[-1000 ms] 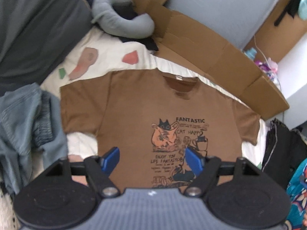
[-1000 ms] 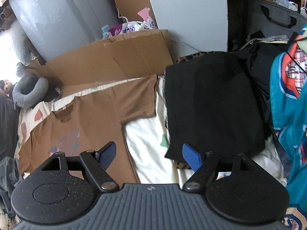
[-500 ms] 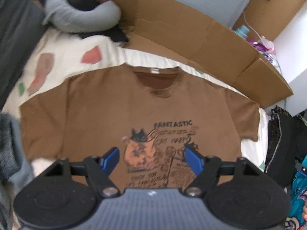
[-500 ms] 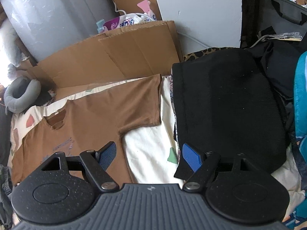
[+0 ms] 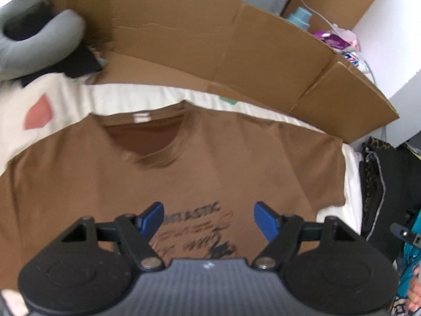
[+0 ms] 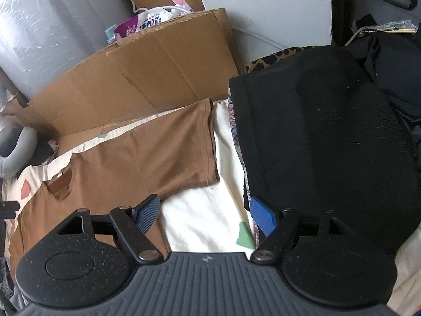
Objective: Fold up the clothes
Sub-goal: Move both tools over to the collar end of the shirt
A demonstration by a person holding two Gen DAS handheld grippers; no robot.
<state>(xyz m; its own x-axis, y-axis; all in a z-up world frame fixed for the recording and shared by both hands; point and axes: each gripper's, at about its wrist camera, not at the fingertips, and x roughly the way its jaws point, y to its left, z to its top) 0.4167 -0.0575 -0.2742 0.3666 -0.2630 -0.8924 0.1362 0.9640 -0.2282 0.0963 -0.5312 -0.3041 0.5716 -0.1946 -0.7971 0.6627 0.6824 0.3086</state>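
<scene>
Both wide-open, empty units, left hand-held gripper (image 5: 208, 218) and right hand-held gripper (image 6: 205, 214), hover over the flat brown T-shirt (image 5: 236, 163); next, probably, grasping its sleeves.

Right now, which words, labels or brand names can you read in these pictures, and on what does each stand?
"FANTASTIC": partly hidden and blurred, on the brown T-shirt.
Print lines beneath it: too blurred to read.
Neck label: unreadable.
Purple-and-white package behind the cardboard: large letters, not legible.
</scene>
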